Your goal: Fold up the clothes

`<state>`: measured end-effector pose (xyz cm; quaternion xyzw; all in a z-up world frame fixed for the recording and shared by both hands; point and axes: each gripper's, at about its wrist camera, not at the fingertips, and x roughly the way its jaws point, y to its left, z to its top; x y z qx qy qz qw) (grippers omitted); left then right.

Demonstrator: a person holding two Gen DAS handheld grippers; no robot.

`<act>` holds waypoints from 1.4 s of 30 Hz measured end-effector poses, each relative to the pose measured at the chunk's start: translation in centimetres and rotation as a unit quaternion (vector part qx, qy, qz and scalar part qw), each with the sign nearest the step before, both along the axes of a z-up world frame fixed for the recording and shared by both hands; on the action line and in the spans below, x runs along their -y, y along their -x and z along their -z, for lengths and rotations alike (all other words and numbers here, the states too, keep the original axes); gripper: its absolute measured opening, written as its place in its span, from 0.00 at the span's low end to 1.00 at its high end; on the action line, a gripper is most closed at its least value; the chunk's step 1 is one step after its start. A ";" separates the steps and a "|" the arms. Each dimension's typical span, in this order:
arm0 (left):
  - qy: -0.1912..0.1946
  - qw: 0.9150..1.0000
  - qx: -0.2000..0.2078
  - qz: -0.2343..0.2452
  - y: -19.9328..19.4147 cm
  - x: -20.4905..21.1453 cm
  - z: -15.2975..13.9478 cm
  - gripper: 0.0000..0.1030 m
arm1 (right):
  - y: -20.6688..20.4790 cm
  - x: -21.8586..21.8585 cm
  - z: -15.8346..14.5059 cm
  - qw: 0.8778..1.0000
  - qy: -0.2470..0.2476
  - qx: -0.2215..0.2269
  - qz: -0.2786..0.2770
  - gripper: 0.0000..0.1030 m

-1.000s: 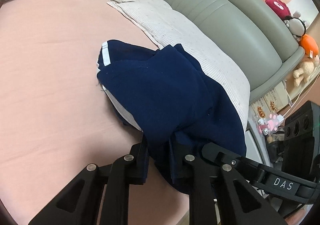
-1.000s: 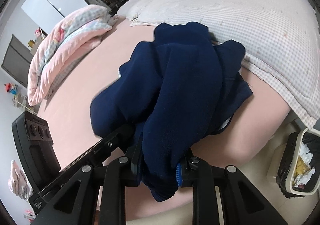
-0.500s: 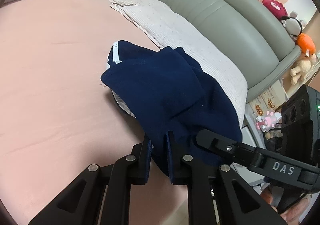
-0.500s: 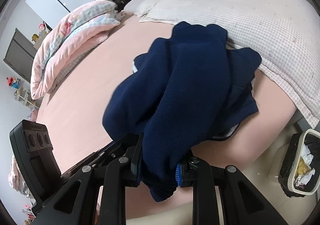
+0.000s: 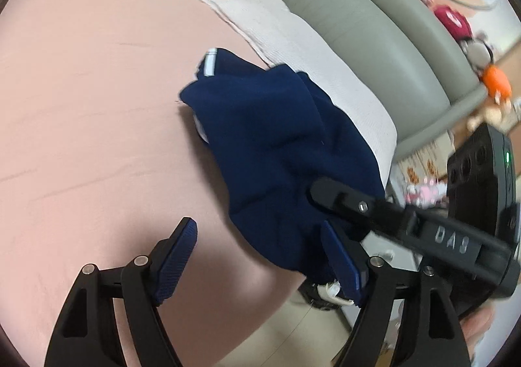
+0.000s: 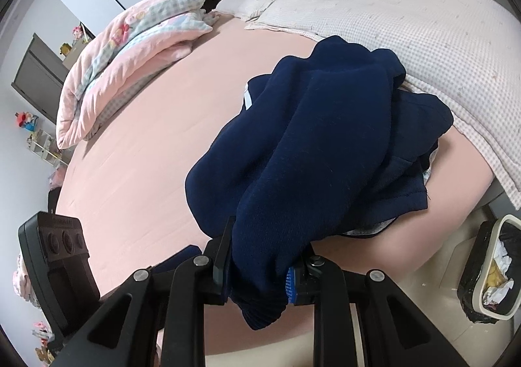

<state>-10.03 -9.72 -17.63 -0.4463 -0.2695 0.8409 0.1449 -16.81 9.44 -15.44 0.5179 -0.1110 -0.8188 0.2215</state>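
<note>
A bunched navy blue garment (image 5: 276, 145) with a white trim strip lies near the corner of the pink bed (image 5: 81, 125). It also shows in the right wrist view (image 6: 319, 145). My left gripper (image 5: 260, 256) is open and empty, its jaws wide apart, with the cloth's edge hanging beside its right pad (image 5: 342, 259). My right gripper (image 6: 260, 269) is shut on a thick fold of the garment and holds its near end up. The right gripper's body also shows in the left wrist view (image 5: 423, 230).
A checked white quilt (image 6: 407, 28) lies beside the garment along a grey-green headboard (image 5: 358, 21) topped with plush toys. A folded pink duvet (image 6: 130, 54) sits at the bed's far end. A bin (image 6: 491, 269) with a black liner stands on the floor at right.
My left gripper has opened and let go of the garment. The garment's near end now hangs only from my right gripper.
</note>
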 end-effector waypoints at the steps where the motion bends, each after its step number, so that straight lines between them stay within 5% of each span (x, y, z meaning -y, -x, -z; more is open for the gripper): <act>1: 0.014 1.000 -0.007 0.008 -0.2 -0.4 -0.1 0.75 | -0.1 0.0 -0.1 1.000 0.000 0.000 0.000 0.22; 15: 0.066 0.995 -0.038 0.062 -2.8 -3.7 -1.0 0.75 | -0.6 0.1 -0.7 1.000 -0.005 0.008 0.001 0.22; 28: 0.076 0.993 -0.034 0.078 -1.9 -6.5 0.0 0.75 | -0.9 -0.1 -1.2 1.000 0.010 0.025 0.004 0.22; 36: 0.040 0.998 -0.051 0.015 -2.1 -4.5 0.5 0.75 | -1.6 0.3 -1.6 0.999 0.017 0.034 -0.007 0.22; 40: 0.043 0.997 -0.063 0.010 -2.5 -4.6 0.5 0.48 | -1.8 0.6 -1.7 0.999 0.011 0.031 -0.011 0.22; 42: 0.050 0.997 -0.064 0.013 -2.6 -5.1 0.6 0.43 | -1.8 0.7 -1.6 0.999 0.009 0.035 -0.010 0.22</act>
